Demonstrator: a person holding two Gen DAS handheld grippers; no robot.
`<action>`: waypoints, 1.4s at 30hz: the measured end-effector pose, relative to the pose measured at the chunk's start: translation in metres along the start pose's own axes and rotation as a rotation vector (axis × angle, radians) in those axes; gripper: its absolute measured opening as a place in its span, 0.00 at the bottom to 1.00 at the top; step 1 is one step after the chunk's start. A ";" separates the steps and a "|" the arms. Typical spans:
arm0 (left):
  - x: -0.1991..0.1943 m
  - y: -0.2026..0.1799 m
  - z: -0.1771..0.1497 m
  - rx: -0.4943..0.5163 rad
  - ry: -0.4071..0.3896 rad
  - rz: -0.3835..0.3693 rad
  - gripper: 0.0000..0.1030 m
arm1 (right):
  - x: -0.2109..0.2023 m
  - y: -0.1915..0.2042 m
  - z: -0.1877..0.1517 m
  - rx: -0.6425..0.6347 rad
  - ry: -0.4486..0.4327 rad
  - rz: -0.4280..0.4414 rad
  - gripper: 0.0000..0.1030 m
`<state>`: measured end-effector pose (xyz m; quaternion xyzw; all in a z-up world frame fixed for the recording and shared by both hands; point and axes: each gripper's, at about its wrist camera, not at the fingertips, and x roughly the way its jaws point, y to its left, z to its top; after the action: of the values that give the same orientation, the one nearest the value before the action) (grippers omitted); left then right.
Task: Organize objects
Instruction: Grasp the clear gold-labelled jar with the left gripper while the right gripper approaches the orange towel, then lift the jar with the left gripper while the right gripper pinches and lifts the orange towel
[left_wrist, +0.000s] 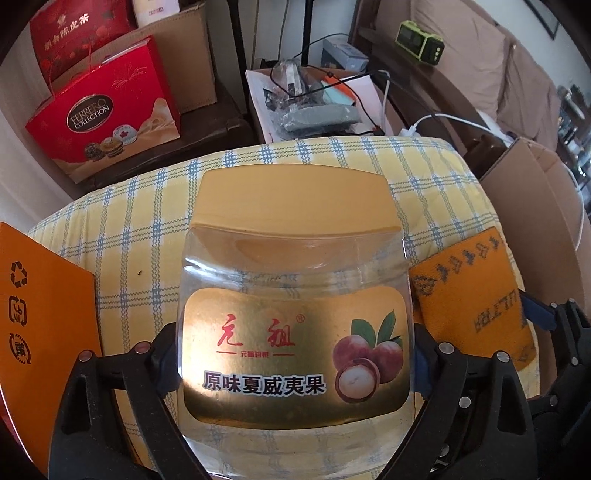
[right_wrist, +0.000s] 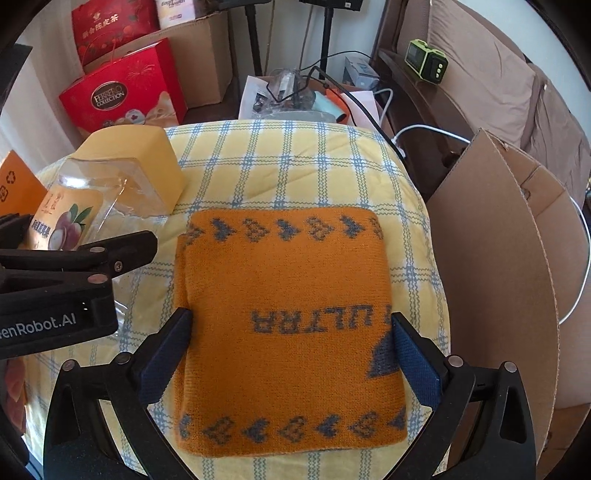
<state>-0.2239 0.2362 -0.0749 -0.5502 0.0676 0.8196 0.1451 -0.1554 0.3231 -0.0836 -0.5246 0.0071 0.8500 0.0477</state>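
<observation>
Jar (left_wrist: 295, 332) first: my left gripper (left_wrist: 295, 354) pinches its clear, slick walls low down, gold lid (left_wrist: 295, 199) pointing toward the far edge of the checked cloth (left_wrist: 147, 206), so I judge it could twist or slip out. My right gripper (right_wrist: 291, 354) brackets the orange knit pad (right_wrist: 288, 317), pads touching its sides; soft fabric may buckle and slide toward the near right edge.

The clear plastic jar with a gold lid (left_wrist: 293, 314) lies on the yellow checked cloth-covered table (right_wrist: 288, 166) by its left edge; the orange knitted pouch (right_wrist: 291, 328) lies right of it, near the right edge.
</observation>
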 end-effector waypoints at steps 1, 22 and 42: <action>0.000 -0.001 0.000 0.002 -0.002 0.000 0.89 | -0.002 0.000 0.000 -0.004 -0.005 -0.003 0.91; -0.048 0.012 -0.006 -0.026 -0.065 -0.061 0.88 | -0.031 -0.005 0.003 0.038 -0.032 0.026 0.41; -0.045 0.029 -0.014 -0.057 -0.040 -0.096 0.88 | -0.016 0.024 -0.011 -0.086 -0.038 -0.053 0.52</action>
<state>-0.2050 0.1974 -0.0406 -0.5402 0.0148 0.8240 0.1701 -0.1402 0.2977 -0.0754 -0.5101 -0.0442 0.8576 0.0479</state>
